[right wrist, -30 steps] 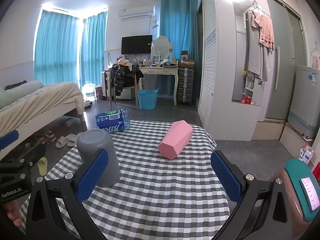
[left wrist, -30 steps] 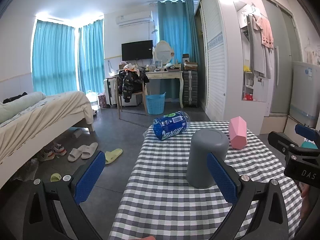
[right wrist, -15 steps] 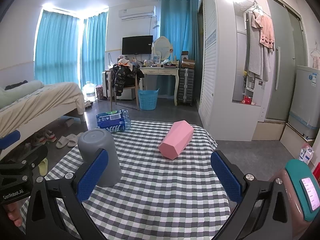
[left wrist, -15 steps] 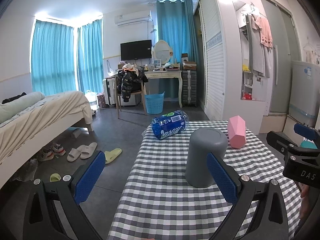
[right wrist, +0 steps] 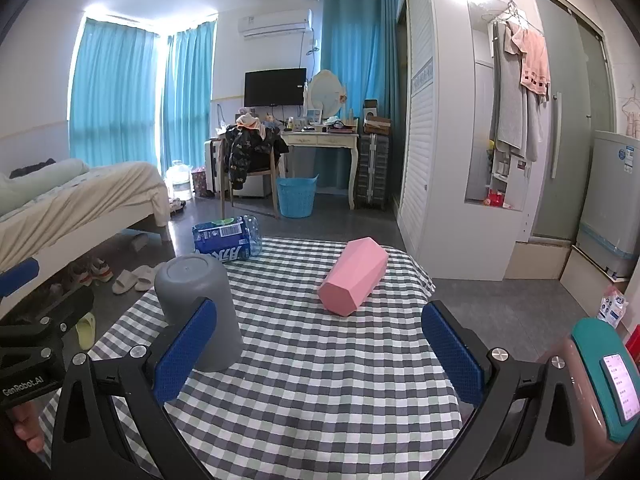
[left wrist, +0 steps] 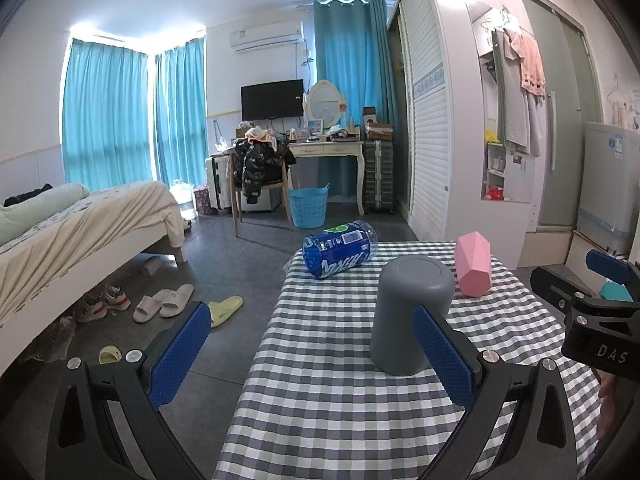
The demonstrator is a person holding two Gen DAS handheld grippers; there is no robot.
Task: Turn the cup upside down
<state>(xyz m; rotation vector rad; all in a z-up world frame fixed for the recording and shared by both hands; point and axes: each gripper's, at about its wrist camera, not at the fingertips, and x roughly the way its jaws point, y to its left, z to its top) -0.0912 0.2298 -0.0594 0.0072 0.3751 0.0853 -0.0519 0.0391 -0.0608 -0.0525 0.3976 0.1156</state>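
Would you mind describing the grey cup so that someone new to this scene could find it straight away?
Start at the table with the grey-and-white checked cloth. On its left side, nearer than the lying blue-labelled bottle, stands the grey cup. Unlike the bottle and the pink faceted container, which lie on their sides, it stands mouth-down, plain and smooth, with its flat base upward.

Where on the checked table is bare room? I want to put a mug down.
Bare cloth lies nearer the camera than the pink block and to the right of the upside-down grey cup. The far end is crowded: blue bottle, cup and block sit close together.
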